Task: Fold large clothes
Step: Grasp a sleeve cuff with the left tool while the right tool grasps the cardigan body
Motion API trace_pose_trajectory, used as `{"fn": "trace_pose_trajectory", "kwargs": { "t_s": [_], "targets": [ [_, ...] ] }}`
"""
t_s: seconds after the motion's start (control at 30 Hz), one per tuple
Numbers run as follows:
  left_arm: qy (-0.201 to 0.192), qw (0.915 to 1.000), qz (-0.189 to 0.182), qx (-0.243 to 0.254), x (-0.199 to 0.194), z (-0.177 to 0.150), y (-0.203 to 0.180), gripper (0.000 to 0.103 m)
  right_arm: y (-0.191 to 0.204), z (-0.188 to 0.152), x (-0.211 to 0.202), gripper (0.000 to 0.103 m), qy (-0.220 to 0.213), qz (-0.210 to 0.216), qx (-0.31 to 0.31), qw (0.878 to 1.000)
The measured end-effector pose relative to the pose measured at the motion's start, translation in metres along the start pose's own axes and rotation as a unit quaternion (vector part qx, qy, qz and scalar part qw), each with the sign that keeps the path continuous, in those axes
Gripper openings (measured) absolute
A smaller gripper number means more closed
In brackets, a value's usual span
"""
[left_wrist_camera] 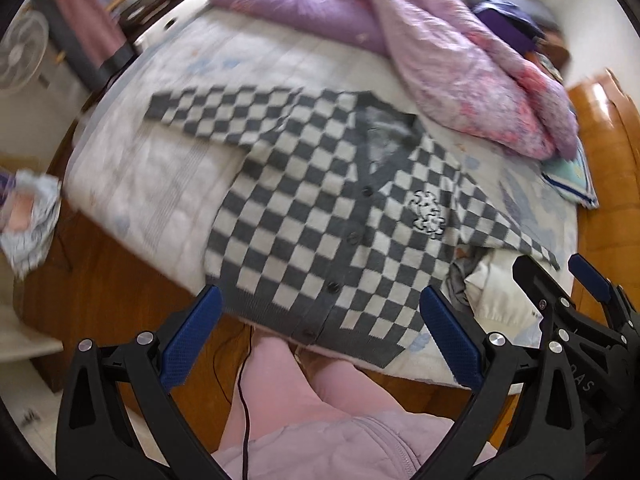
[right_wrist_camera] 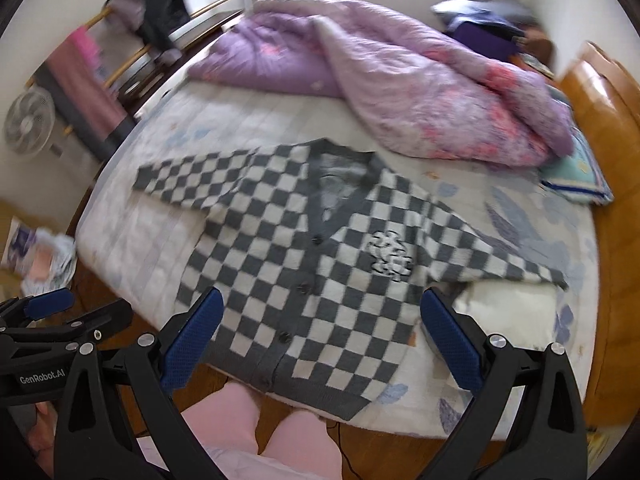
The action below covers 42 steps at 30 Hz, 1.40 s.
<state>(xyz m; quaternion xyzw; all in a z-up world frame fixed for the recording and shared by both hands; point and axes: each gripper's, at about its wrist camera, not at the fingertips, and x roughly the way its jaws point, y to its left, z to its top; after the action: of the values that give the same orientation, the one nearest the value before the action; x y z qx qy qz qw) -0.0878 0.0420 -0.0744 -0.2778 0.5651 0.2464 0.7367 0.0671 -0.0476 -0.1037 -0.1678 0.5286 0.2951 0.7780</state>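
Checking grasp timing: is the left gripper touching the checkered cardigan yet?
Apart. In the right wrist view the left gripper hangs off the bed's side, bare floor between it and the cardigan.

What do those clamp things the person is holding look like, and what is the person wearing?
Each gripper, left and right, has black angular arms with silver bolts and blue textured pads lining its jaws. The left one reads "GenRobot.AI". The person wears pink trousers and a lilac quilted jacket.

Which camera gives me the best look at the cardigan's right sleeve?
The right wrist view: the right sleeve of the grey and white checkered knit cardigan lies fully in frame. In the left wrist view that sleeve is squeezed, its cuff beside the right hand-held gripper.
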Motion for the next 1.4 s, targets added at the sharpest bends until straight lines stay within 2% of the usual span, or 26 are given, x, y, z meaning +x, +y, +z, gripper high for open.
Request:
{"fn": "trace_pose_trajectory", "kwargs": {
  "t_s": [0.23, 0.47, 0.53, 0.6, 0.73, 0.87, 0.93, 1.03, 1.1, 1.17, 1.27, 1.33, 1.37, 1.4],
  "targets": [
    [0.026, 0.9976, -0.005, -0.065, 0.023, 0.022, 0.05, 0.099, 0.035, 0.028, 0.043, 0.095, 0.031, 0.033, -0.026, 0.999],
    [0.063, 0.9928, -0.037, -0.094, 0.07, 0.074, 0.113, 0.099, 0.07, 0.06, 0.102, 0.095, 0.059, 0.072, 0.012, 0.996],
    [0.073, 0.9909, -0.046, -0.103, 0.087, 0.093, 0.134, 0.099, 0.082, 0.069, 0.119, 0.084, 0.065, 0.074, 0.021, 0.995],
    [0.077, 0.9897, -0.05, -0.111, 0.105, 0.116, 0.158, 0.099, 0.092, 0.081, 0.145, 0.079, 0.076, 0.091, 0.039, 0.992],
    [0.081, 0.9846, -0.047, -0.148, 0.147, 0.167, 0.217, 0.099, 0.114, 0.108, 0.204, 0.056, 0.106, 0.076, 0.06, 0.99],
    [0.094, 0.9724, -0.056, -0.206, 0.202, 0.217, 0.285, 0.099, 0.133, 0.134, 0.265, 0.043, 0.115, 0.065, 0.073, 0.989],
    [0.1, 0.9648, -0.054, -0.237, 0.233, 0.239, 0.321, 0.099, 0.139, 0.145, 0.295, 0.028, 0.121, 0.063, 0.076, 0.988],
    [0.104, 0.9483, -0.066, -0.292, 0.282, 0.266, 0.371, 0.099, 0.15, 0.164, 0.349, 0.018, 0.142, 0.056, 0.073, 0.986],
    [0.11, 0.9322, -0.076, -0.336, 0.313, 0.277, 0.403, 0.099, 0.154, 0.172, 0.384, 0.013, 0.163, 0.039, 0.078, 0.983],
    [0.107, 0.9176, -0.085, -0.373, 0.347, 0.29, 0.435, 0.099, 0.154, 0.177, 0.413, 0.011, 0.173, 0.042, 0.091, 0.98],
    [0.119, 0.9077, -0.078, -0.395, 0.385, 0.307, 0.468, 0.099, 0.155, 0.181, 0.446, 0.011, 0.198, 0.024, 0.098, 0.975],
    [0.12, 0.9032, -0.08, -0.404, 0.401, 0.314, 0.483, 0.099, 0.155, 0.181, 0.462, 0.005, 0.21, 0.045, 0.103, 0.971],
    [0.12, 0.8983, -0.091, -0.413, 0.408, 0.316, 0.49, 0.099, 0.156, 0.18, 0.469, 0.005, 0.216, 0.046, 0.105, 0.97],
    [0.111, 0.8905, -0.118, -0.425, 0.417, 0.321, 0.499, 0.099, 0.155, 0.18, 0.475, 0.005, 0.222, 0.043, 0.106, 0.968]
  ]
}}
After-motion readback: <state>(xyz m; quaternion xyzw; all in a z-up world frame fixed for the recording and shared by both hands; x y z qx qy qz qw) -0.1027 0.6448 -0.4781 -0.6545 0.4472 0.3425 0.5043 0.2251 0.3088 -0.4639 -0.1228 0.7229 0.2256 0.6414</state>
